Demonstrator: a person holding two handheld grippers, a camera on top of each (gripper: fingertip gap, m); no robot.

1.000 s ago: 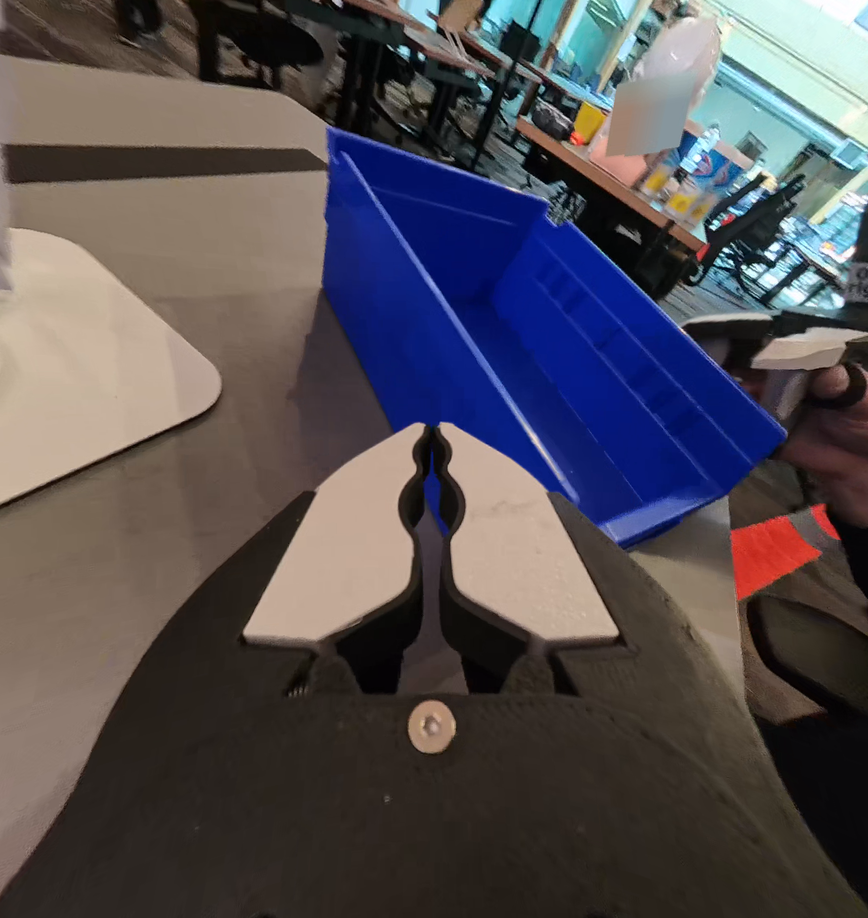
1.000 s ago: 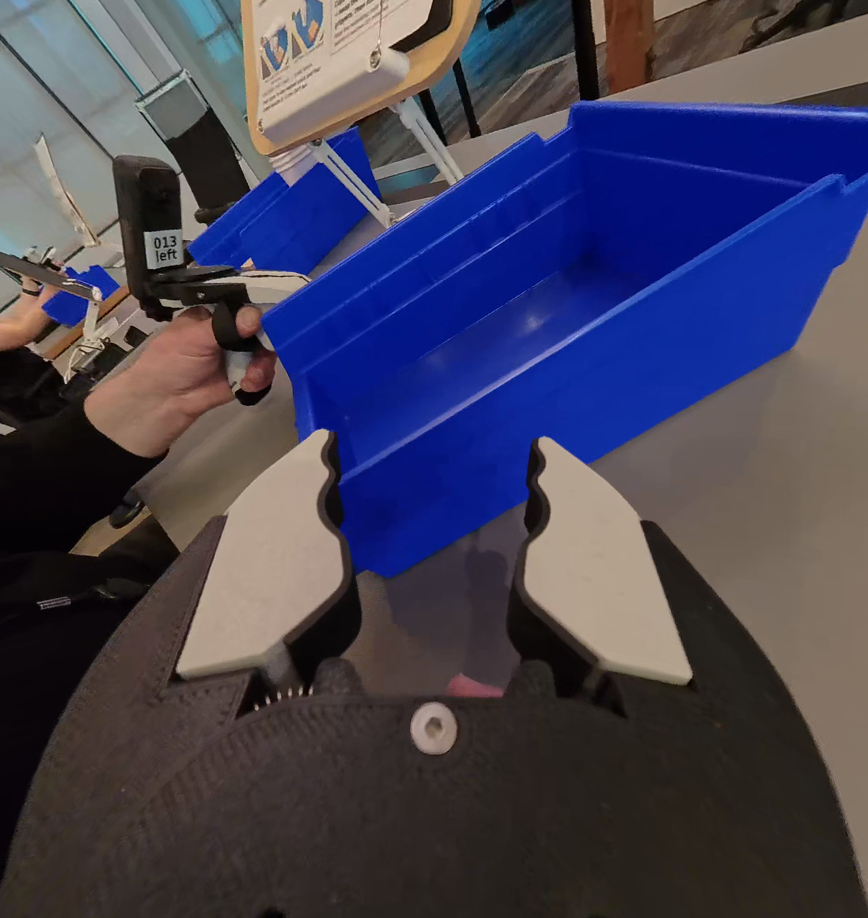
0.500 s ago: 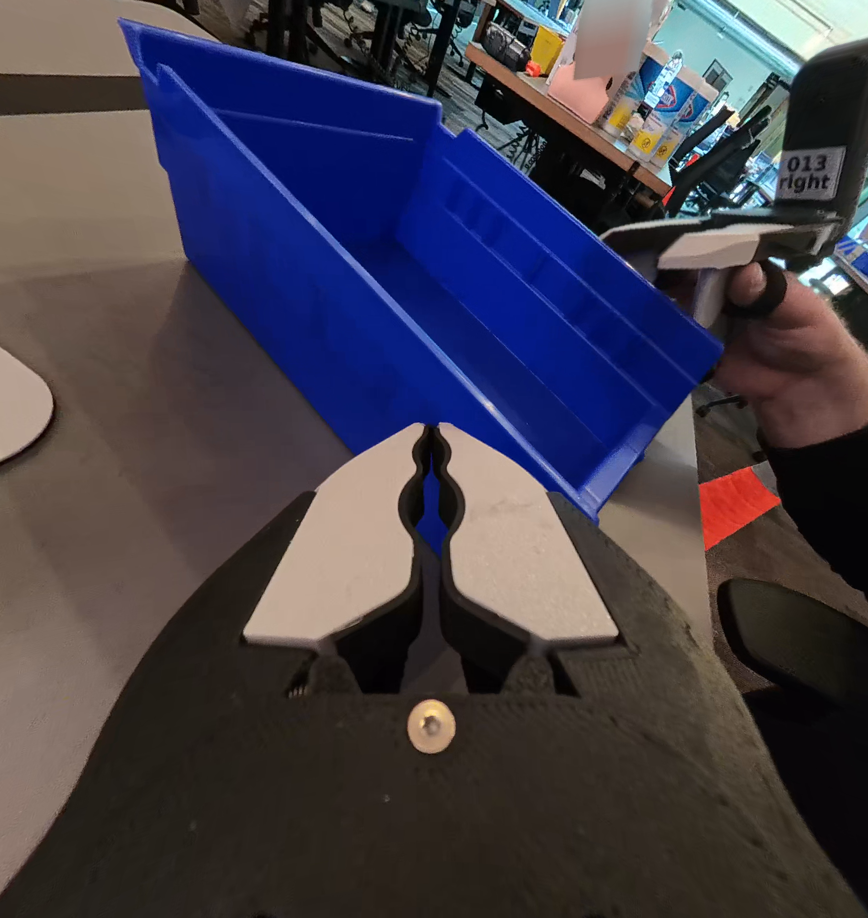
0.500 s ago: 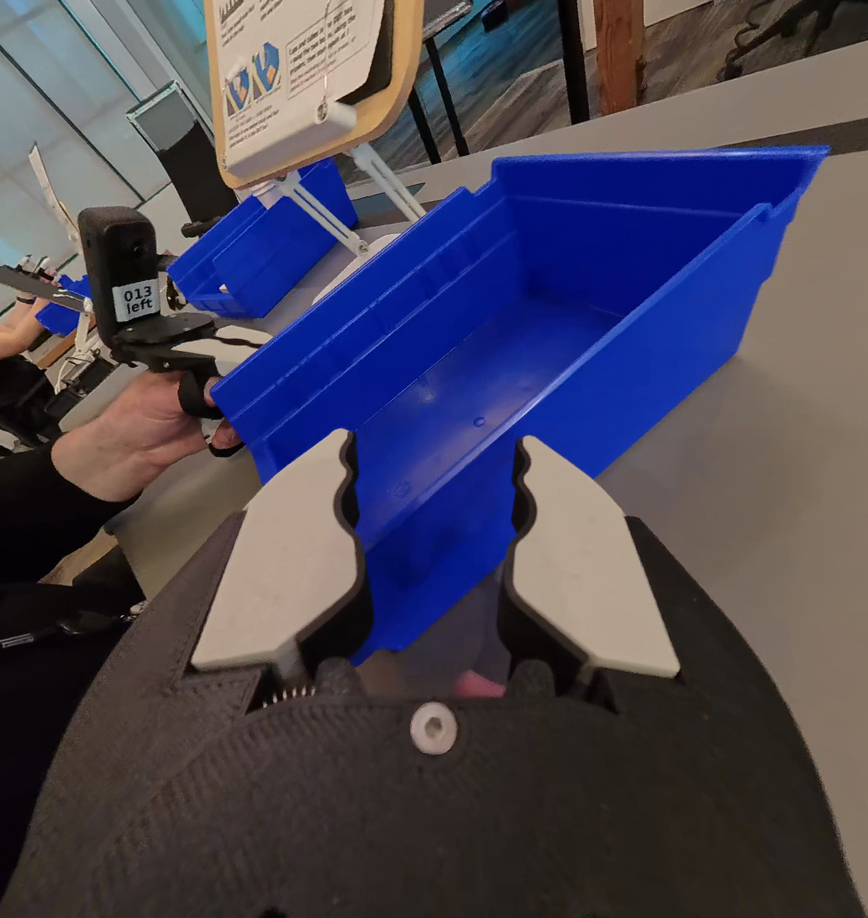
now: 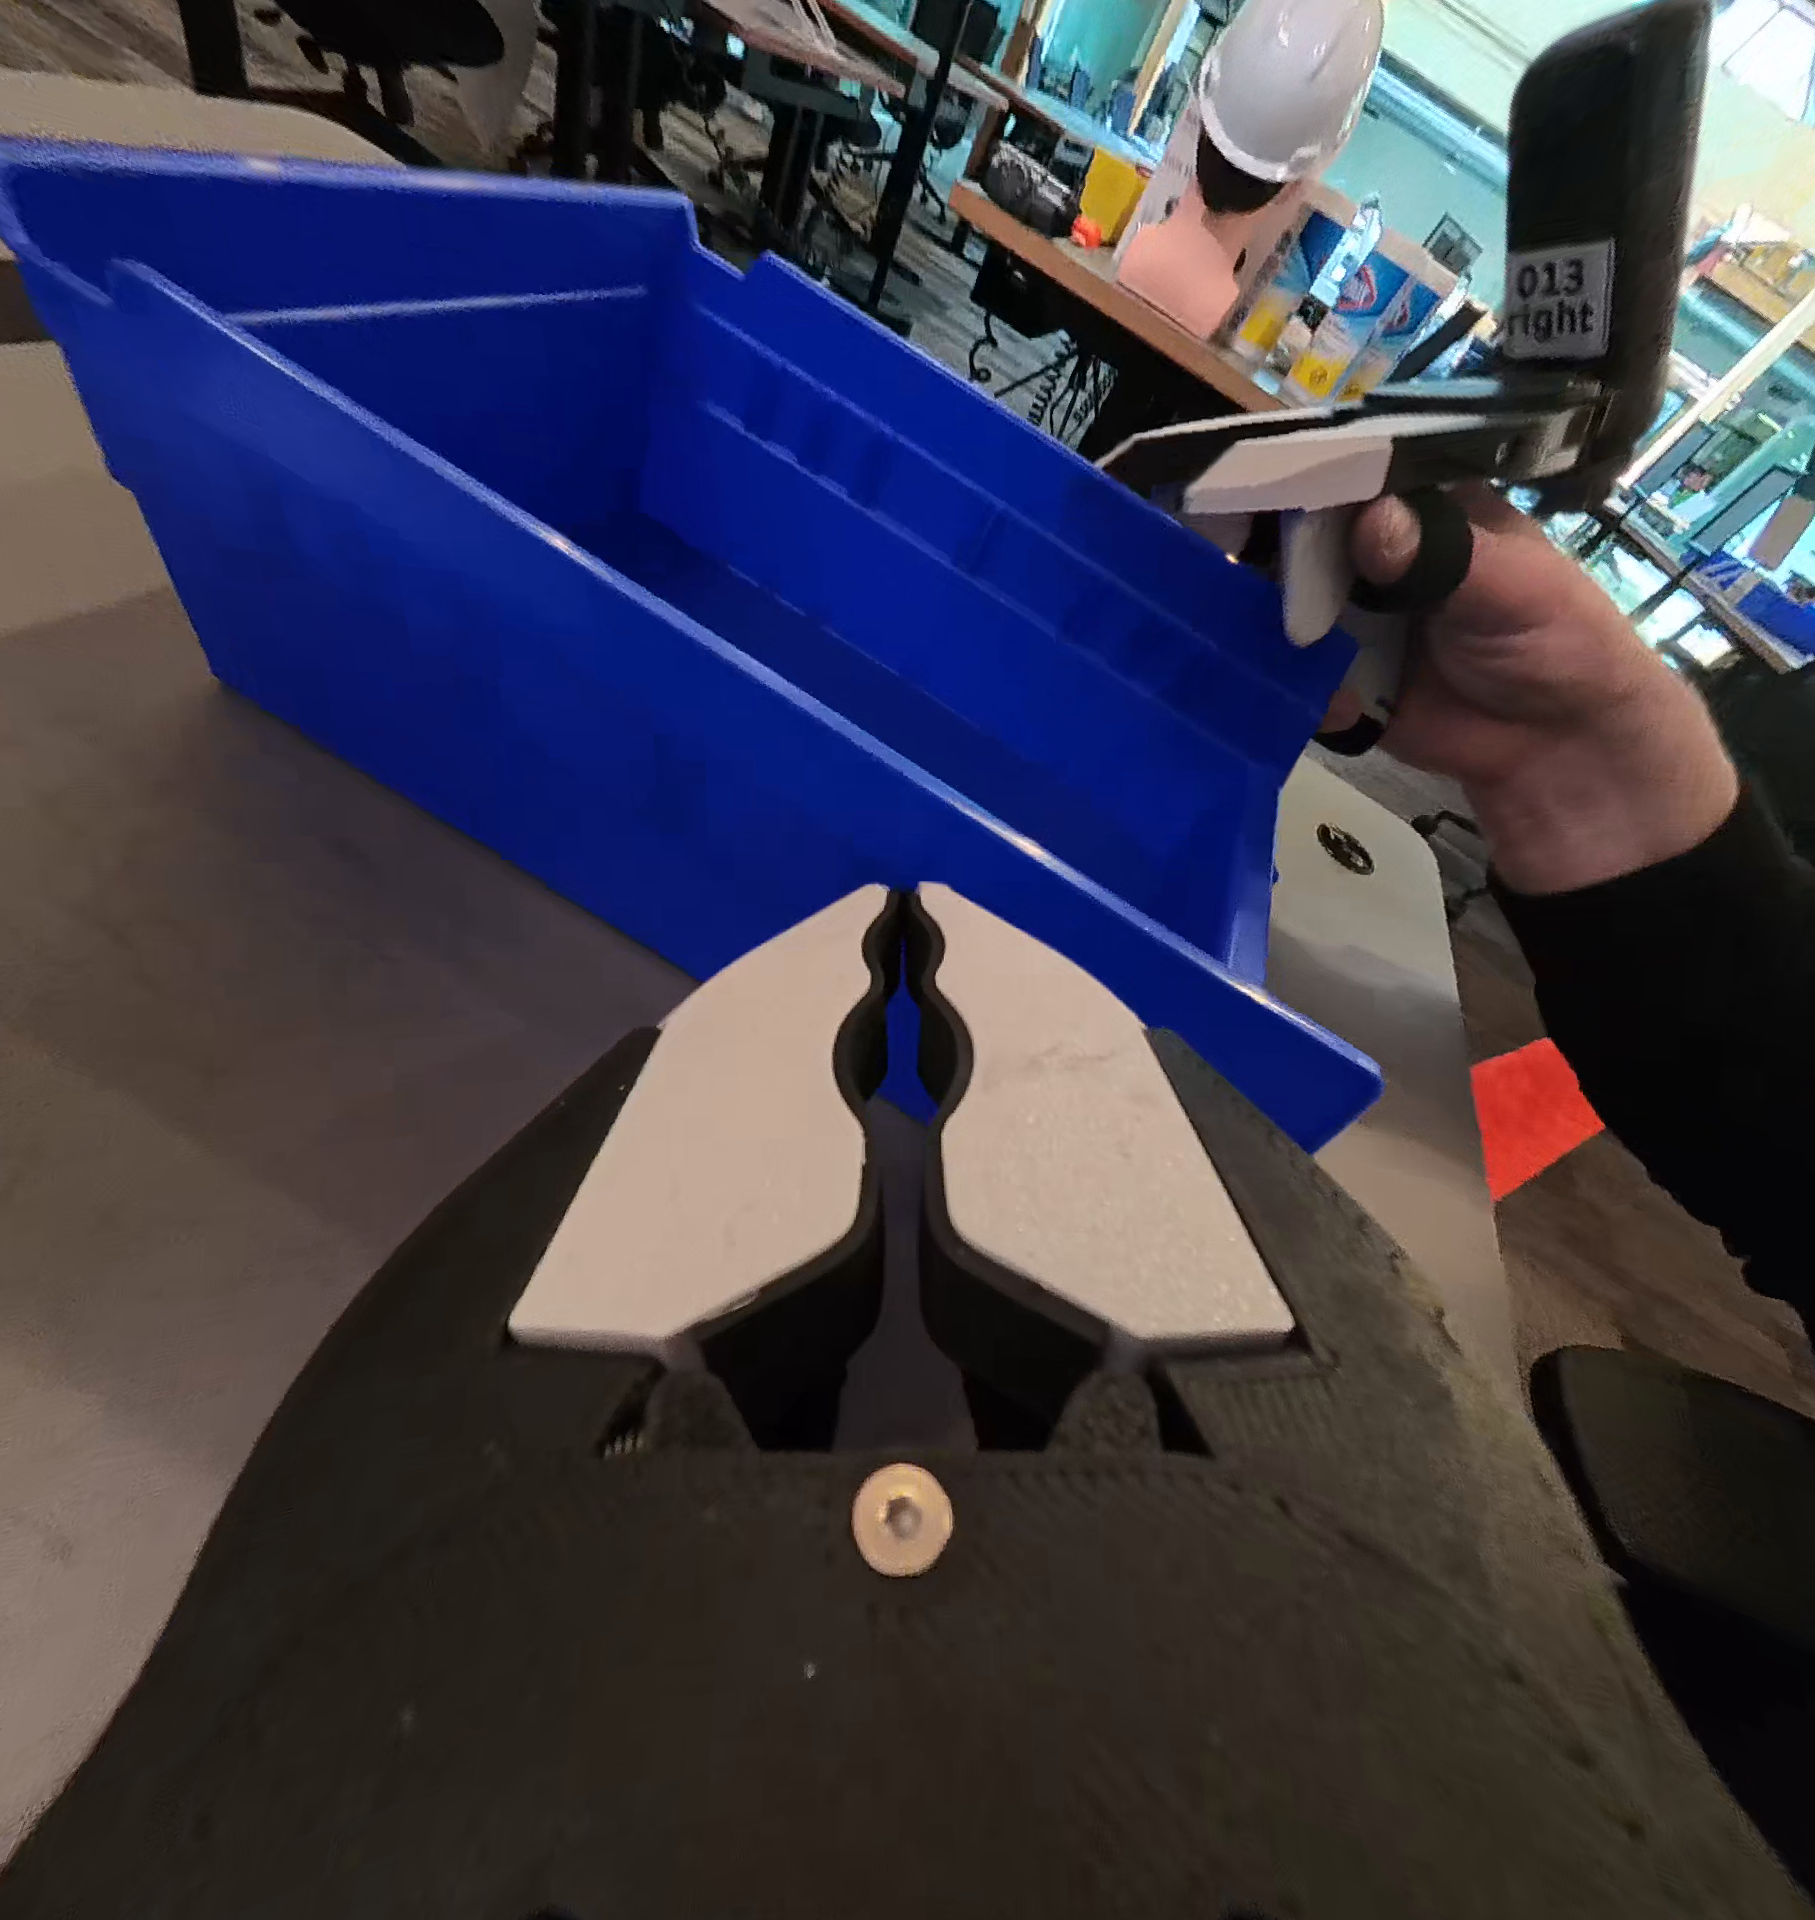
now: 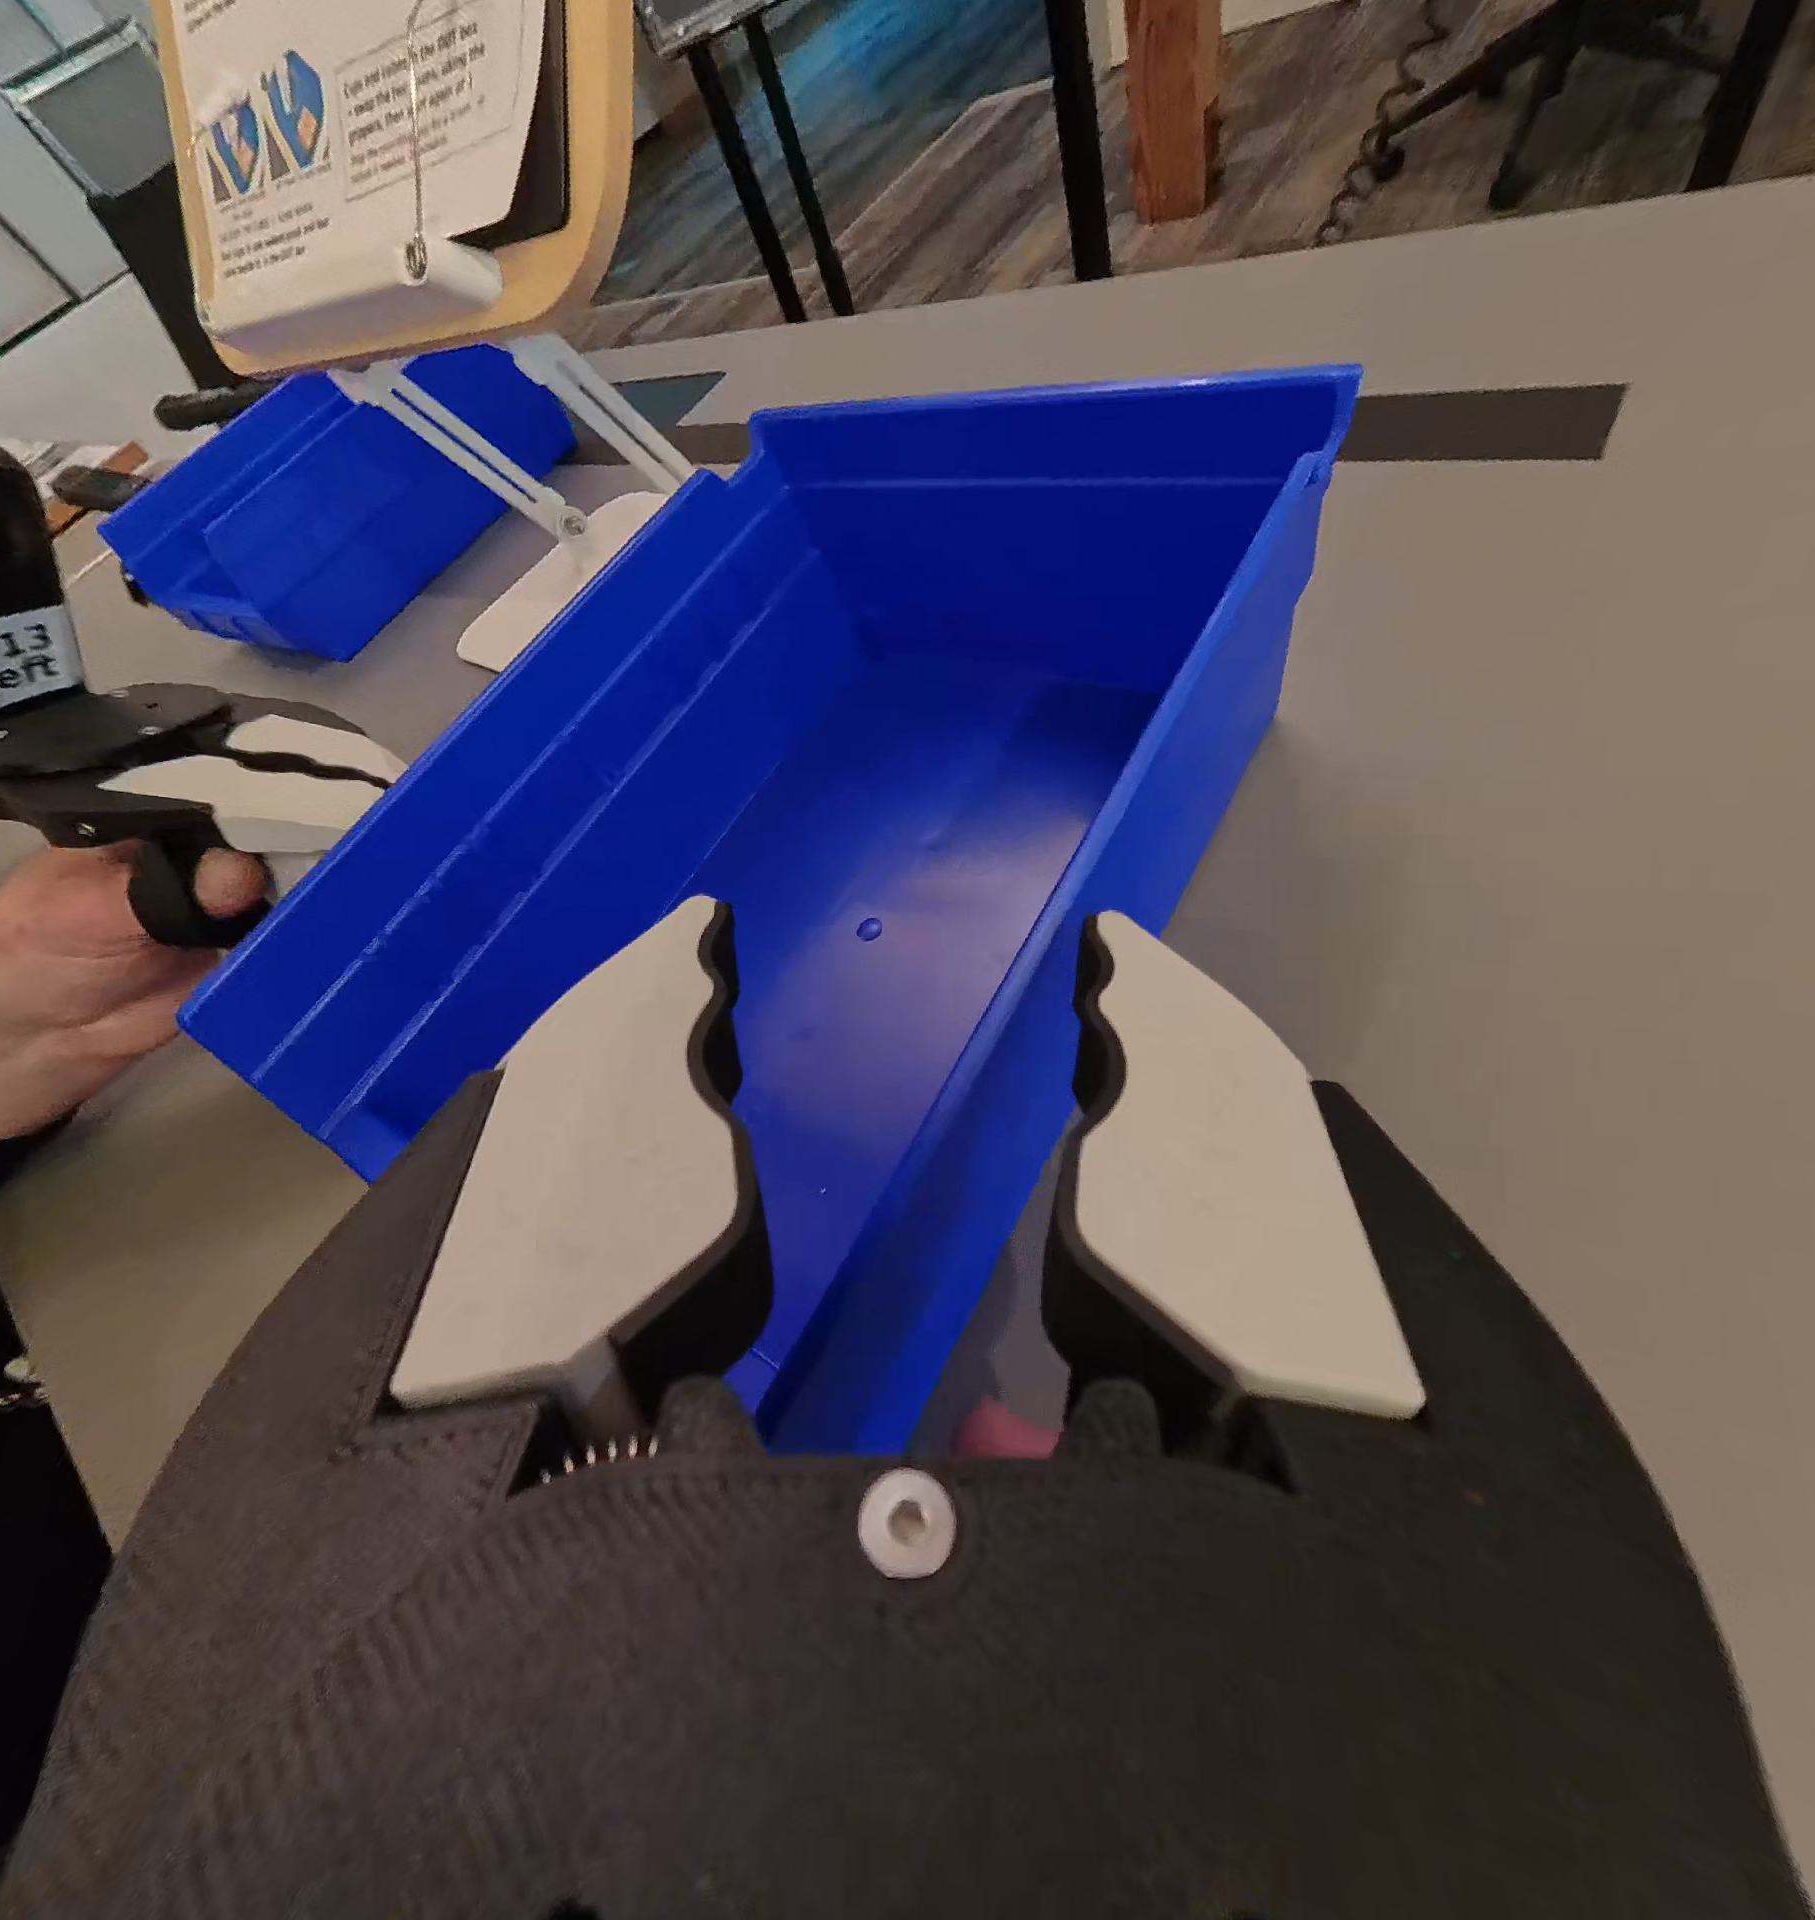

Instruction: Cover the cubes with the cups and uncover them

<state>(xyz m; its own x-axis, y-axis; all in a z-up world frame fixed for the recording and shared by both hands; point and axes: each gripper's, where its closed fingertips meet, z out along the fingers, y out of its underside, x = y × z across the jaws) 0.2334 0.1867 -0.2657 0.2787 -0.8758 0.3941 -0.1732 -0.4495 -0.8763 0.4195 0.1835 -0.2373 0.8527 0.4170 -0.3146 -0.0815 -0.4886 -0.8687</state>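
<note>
No cup or cube shows in either view. An empty blue bin stands on the grey table. My left gripper is shut and empty, low beside the bin's near long wall. My right gripper is open and empty. It is held above the bin's near end, looking down into it, with the right wall running between its fingers. The right gripper also shows in the left wrist view, over the bin's far corner. The left gripper shows in the right wrist view, at the bin's left side.
A second blue bin and a clipboard stand with a white base sit at the far left. A black strip crosses the table behind the bin. The table's edge runs close to the bin's end.
My right gripper has risen and moved over the bin's near end, tilting down into it. My left gripper has swung right along the bin. Left stays shut, right stays open.
</note>
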